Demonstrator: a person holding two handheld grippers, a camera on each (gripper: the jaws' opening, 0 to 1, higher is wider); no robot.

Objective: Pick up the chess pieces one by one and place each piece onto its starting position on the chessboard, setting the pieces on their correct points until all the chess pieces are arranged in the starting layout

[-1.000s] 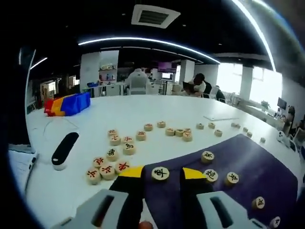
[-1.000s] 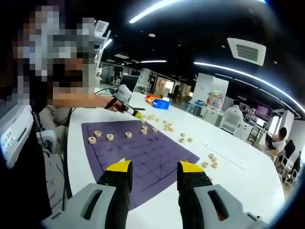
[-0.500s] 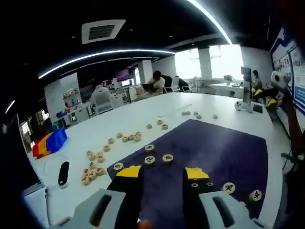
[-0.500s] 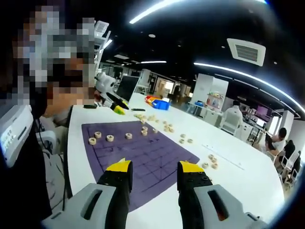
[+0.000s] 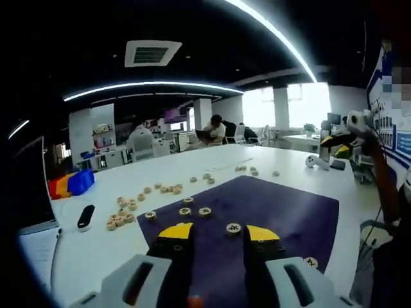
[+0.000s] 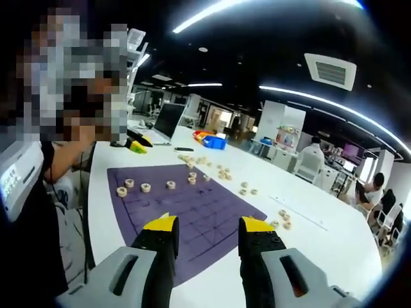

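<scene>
Since a second ago we have lifted our left gripper [image 5: 215,232] up and away from the piece it hovered over, so the left gripper view now takes in most of the purple chessboard [image 5: 282,212]. In the right gripper view our left gripper [image 6: 136,145] has drawn back from over the board's far edge toward our body. Our right gripper [image 6: 204,223] has barely shifted.

Both pairs of yellow-tipped jaws stand parted with a moderate gap, holding nothing and touching nothing.

On the board we see a few chess pieces [image 5: 234,228] along its near and left edge in the left gripper view; the right gripper view shows them as a short row [image 6: 146,187] at the far left edge. Loose pieces [image 5: 120,218] lie clustered on the white table [image 5: 96,250] just off the board, with more [image 6: 281,220] scattered farther along.

A black remote-like object [image 5: 85,216] lies on the table, and blue, red and yellow bins [image 5: 70,183] sit at its end. Beyond is an office with people seated at desks [image 5: 217,129] and bright windows.
</scene>
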